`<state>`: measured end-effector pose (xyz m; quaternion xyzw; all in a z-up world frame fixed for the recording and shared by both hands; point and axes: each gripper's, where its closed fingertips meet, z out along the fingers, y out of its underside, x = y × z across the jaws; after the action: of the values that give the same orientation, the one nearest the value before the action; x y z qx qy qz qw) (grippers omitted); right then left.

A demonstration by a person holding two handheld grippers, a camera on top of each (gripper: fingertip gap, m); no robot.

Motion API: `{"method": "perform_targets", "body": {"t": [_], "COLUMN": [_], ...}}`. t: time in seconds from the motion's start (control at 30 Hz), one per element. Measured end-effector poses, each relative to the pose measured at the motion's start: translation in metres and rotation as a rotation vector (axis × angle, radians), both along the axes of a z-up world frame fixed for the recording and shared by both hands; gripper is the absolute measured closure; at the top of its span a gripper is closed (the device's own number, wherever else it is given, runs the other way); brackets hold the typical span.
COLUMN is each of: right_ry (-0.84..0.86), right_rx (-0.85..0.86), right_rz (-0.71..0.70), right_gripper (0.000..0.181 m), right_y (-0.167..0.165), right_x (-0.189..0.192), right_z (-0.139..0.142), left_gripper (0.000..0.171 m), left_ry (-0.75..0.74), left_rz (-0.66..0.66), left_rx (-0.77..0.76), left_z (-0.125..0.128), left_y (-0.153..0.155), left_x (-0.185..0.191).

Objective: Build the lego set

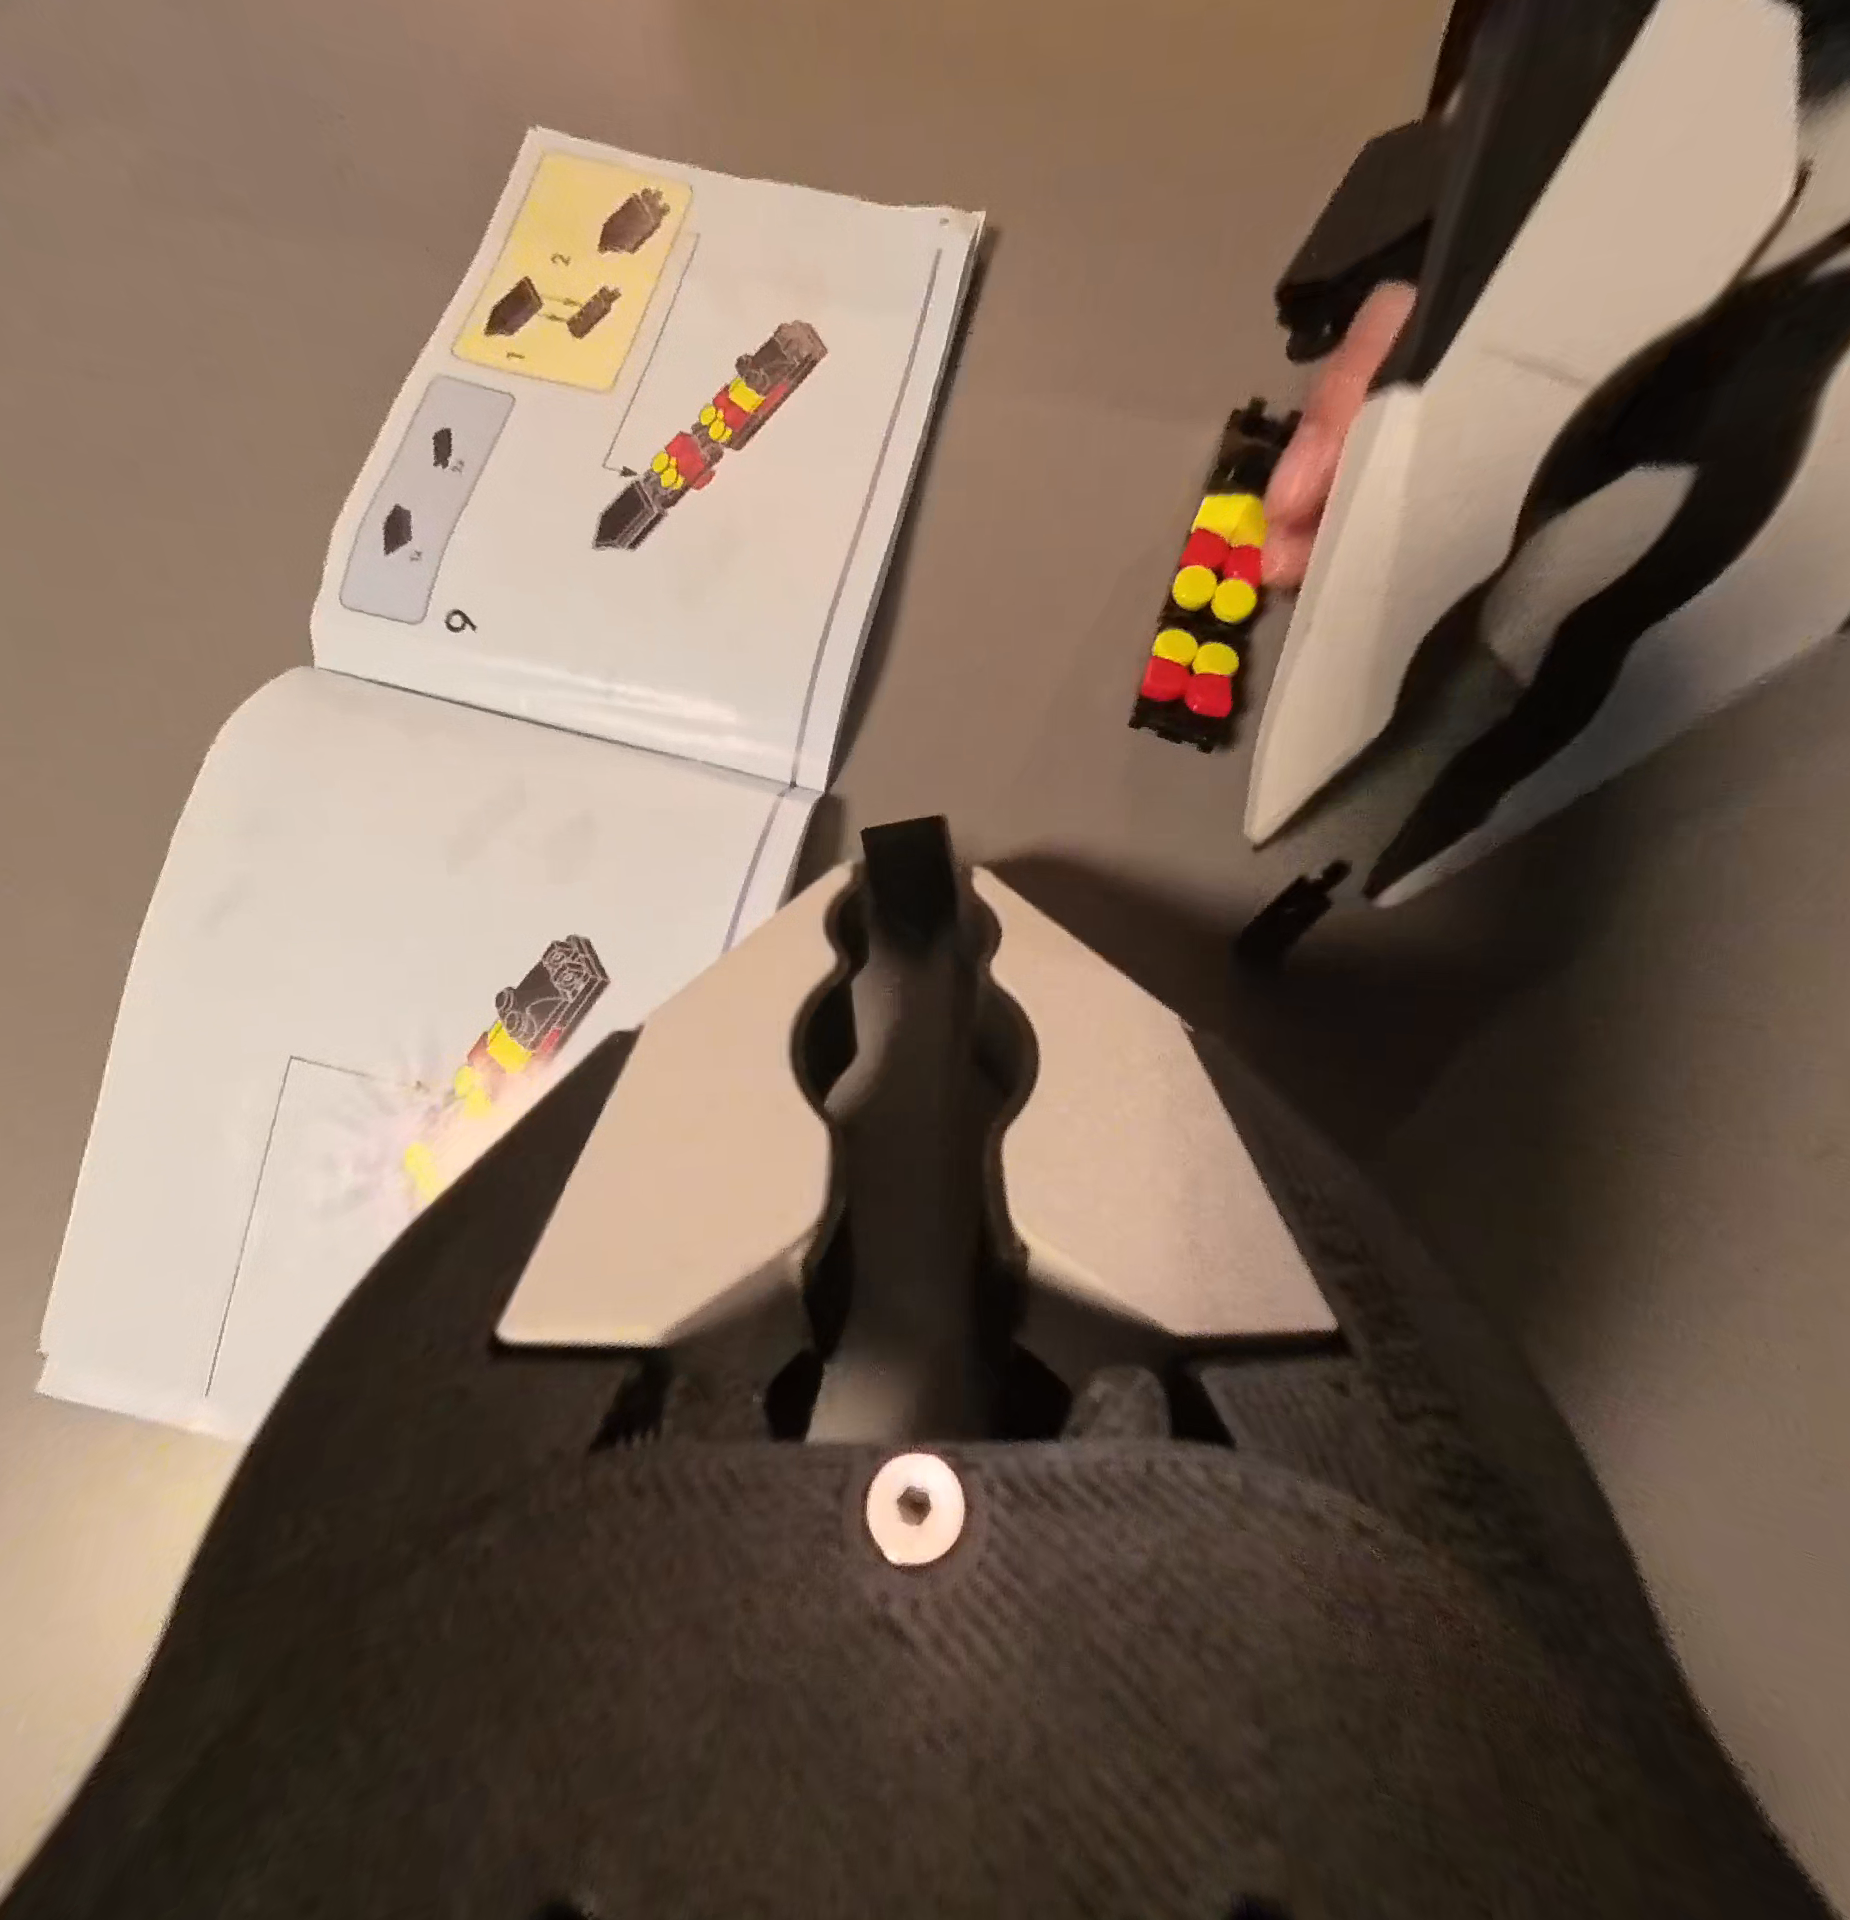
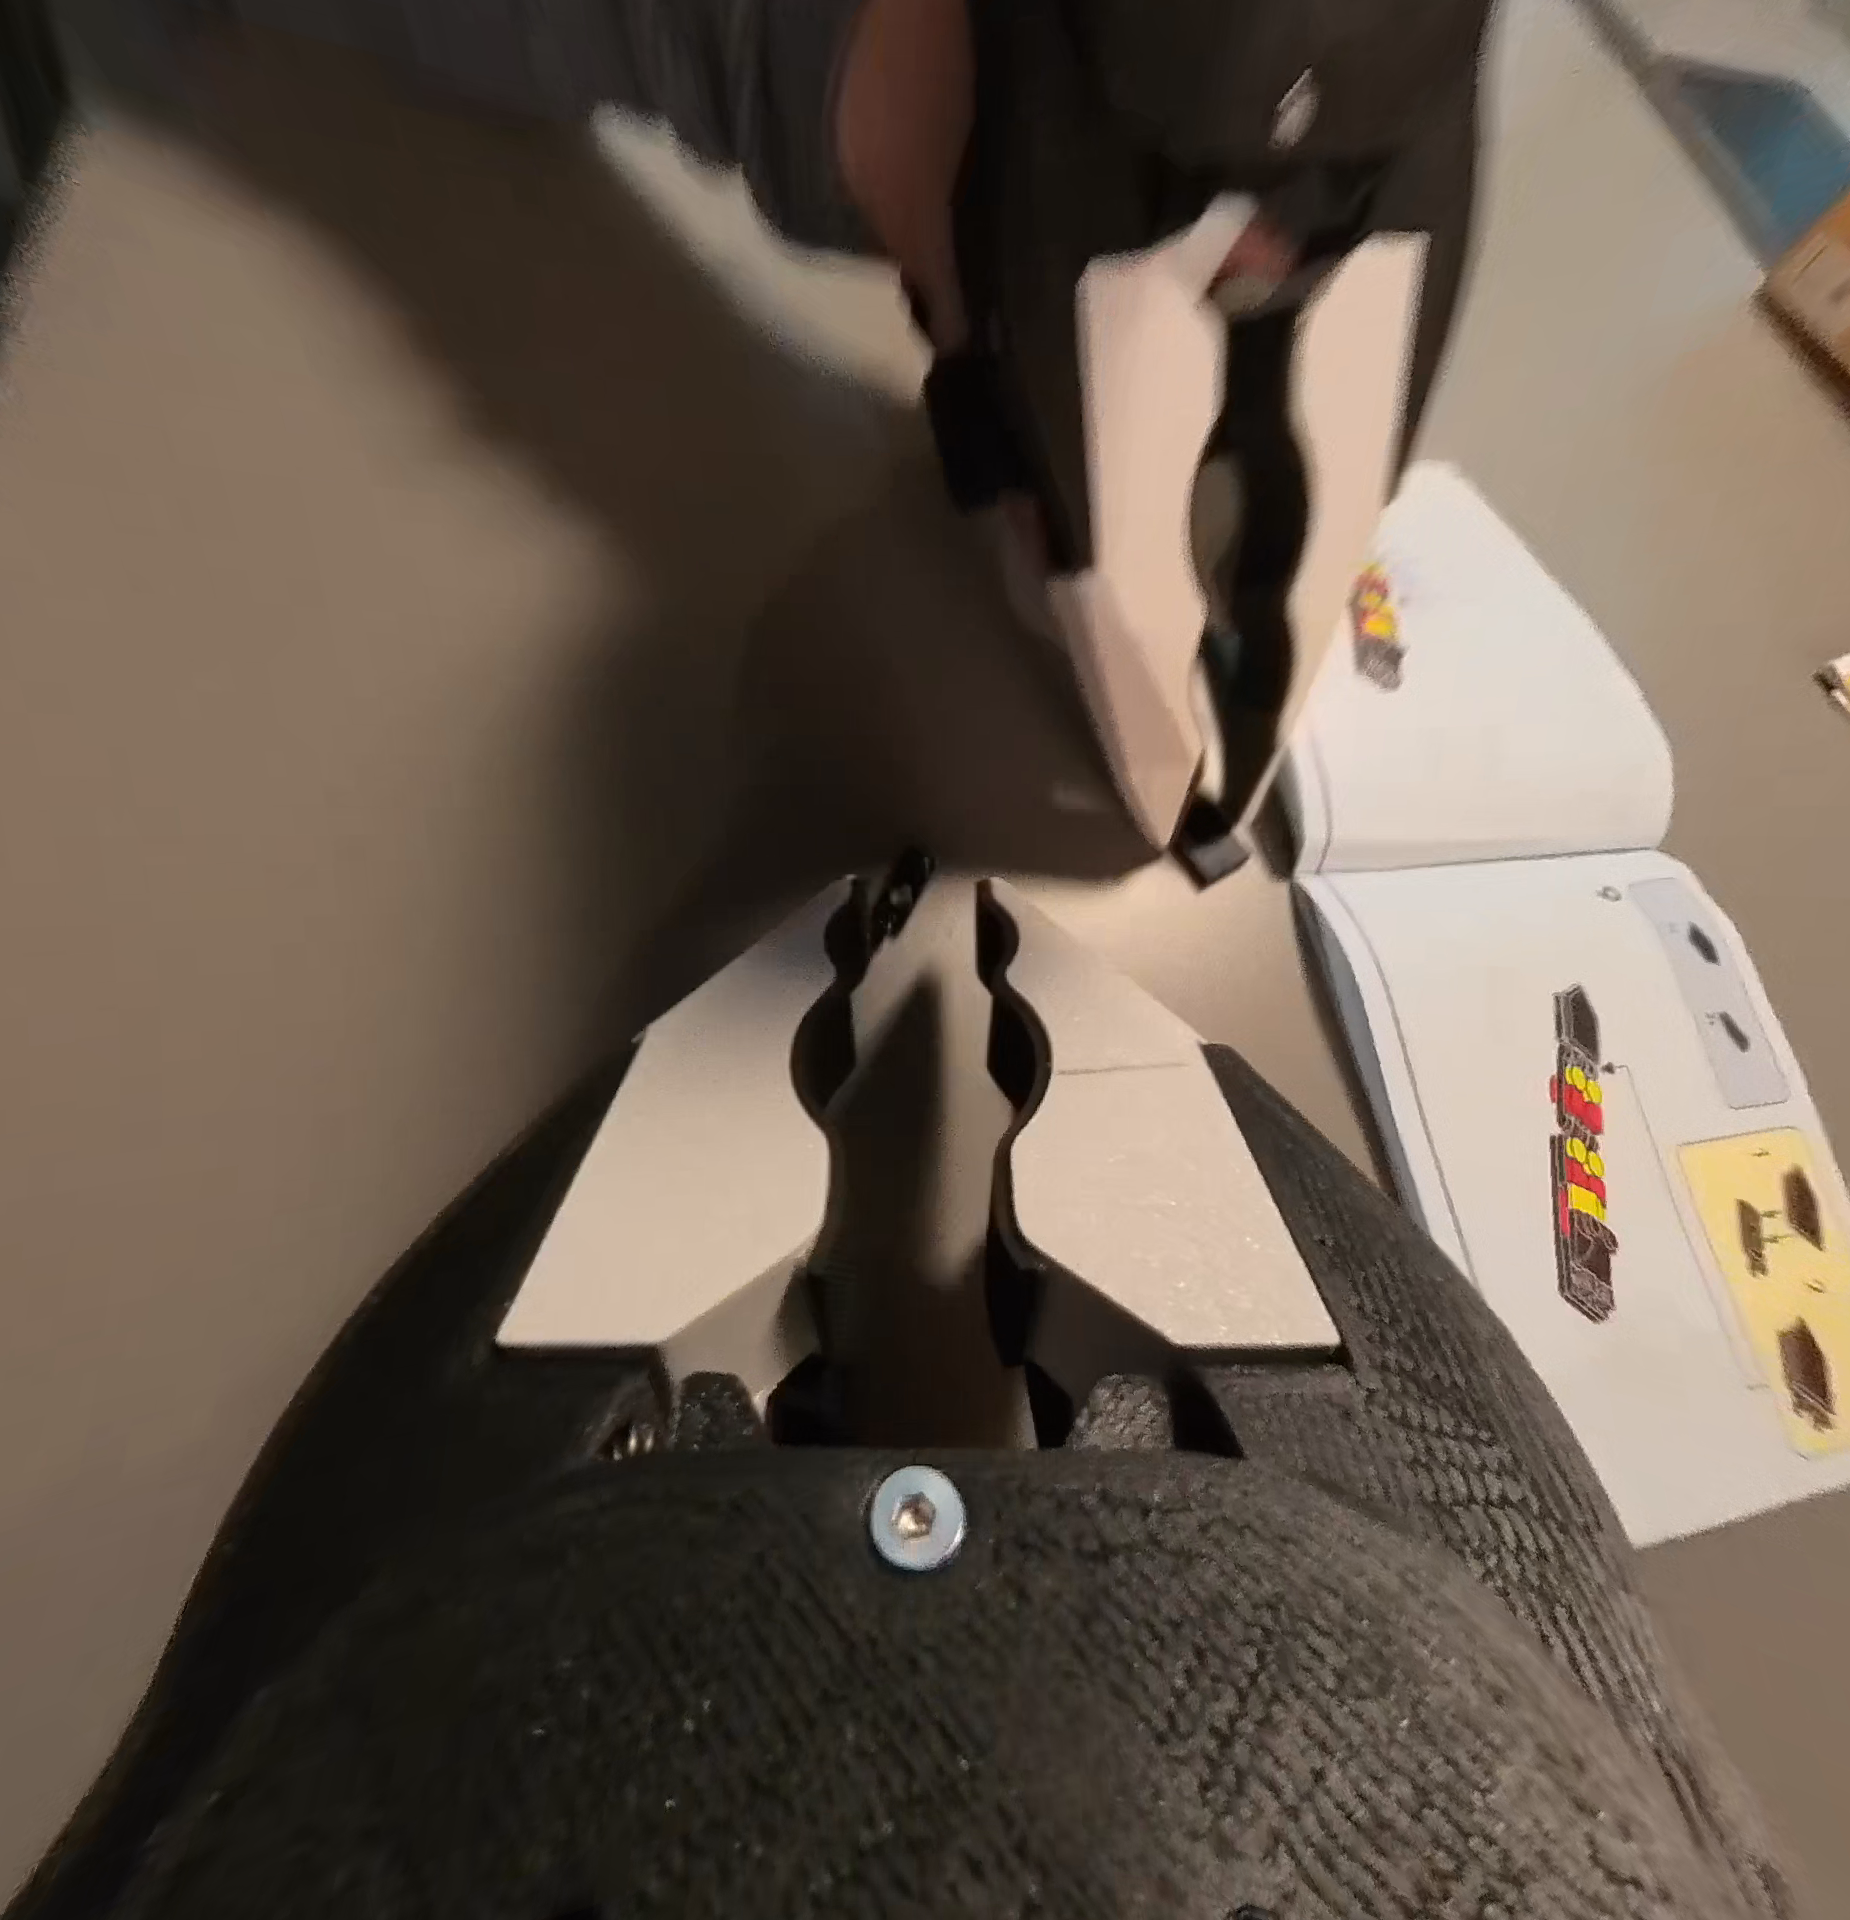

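My left gripper (image 1: 908, 902) is shut on a small black brick (image 1: 905, 857) and holds it above the grey table; it also shows in the right wrist view (image 2: 1212, 831), with the brick (image 2: 1215, 844) at its tips. The black model with red and yellow studs (image 1: 1207, 597) lies on the table at the right, beside my right gripper (image 1: 1326, 862). My right gripper (image 2: 926, 896) is narrowly open. A small black piece (image 2: 900, 891) sits at its left fingertip and lies by the tips in the left wrist view (image 1: 1295, 914). The model is hidden in the right wrist view.
An open instruction booklet (image 1: 640, 468) lies on the table to the left of the model and shows at the right in the right wrist view (image 2: 1523, 1143). A person's finger (image 1: 1305, 488) rests against the model. A cardboard box (image 2: 1835, 281) stands at the far right.
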<state>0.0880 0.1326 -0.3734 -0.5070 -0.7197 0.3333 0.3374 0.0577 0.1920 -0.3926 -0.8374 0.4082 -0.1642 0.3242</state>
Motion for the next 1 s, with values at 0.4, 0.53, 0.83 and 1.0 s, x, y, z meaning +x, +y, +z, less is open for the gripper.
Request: {"method": "perform_targets", "body": {"t": [0.4,0.53,0.83,1.0], "right_ry": [0.208,0.217,0.233,0.262], "right_rx": [-0.560,-0.555,-0.027,0.649], "right_rz": [-0.313,-0.254,-0.089,0.218], "right_gripper": [0.166,0.170,0.181,0.180], "right_y": [0.052,0.040,0.020,-0.024], "right_x": [0.002,-0.001,-0.003,-0.005], "right_z": [0.039,0.044,0.038,0.020], "left_gripper": [0.157,0.157,0.150,0.134], "left_ry": [0.153,0.258,0.285,0.216], "left_rz": [-0.220,-0.314,-0.342,-0.339], "left_rx": [0.716,0.950,0.987,0.840], "left_z": [0.047,0.056,0.054,0.040], "left_y": [-0.009,-0.021,-0.037,-0.057], "left_x": [0.020,0.032,0.031,0.016]}}
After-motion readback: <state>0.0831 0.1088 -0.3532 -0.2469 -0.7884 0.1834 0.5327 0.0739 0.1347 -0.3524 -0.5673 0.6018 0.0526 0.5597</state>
